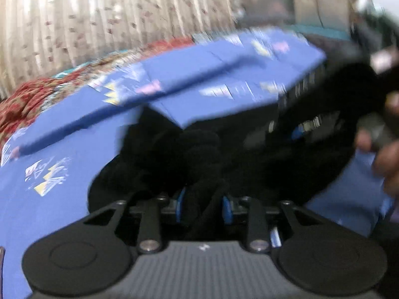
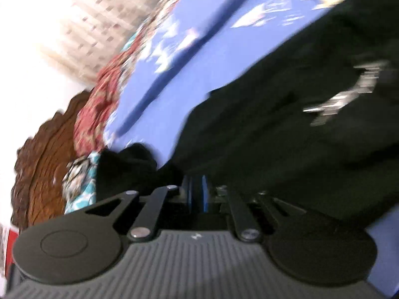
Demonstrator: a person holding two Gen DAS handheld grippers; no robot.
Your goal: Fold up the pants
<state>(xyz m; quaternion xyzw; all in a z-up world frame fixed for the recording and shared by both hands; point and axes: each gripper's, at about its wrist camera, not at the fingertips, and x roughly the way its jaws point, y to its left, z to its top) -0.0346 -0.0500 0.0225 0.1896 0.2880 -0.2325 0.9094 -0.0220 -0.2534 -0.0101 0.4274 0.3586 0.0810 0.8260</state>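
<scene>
Both hand-held grippers [image 1: 203,208] [image 2: 197,194] nearly closed

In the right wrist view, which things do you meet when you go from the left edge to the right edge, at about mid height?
Carved brown wood → red flowered cloth → blue printed sheet → black pants.

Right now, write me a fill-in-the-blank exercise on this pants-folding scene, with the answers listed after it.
1. The pants are ___ in colour.
2. They lie on a ___ sheet printed with small pale shapes.
3. In the left wrist view, a bunch of pants fabric sits between the blue pads of the left ___.
4. Behind the bed hangs a pale, patterned ___.

Missing words: black; blue; tool; curtain
</scene>
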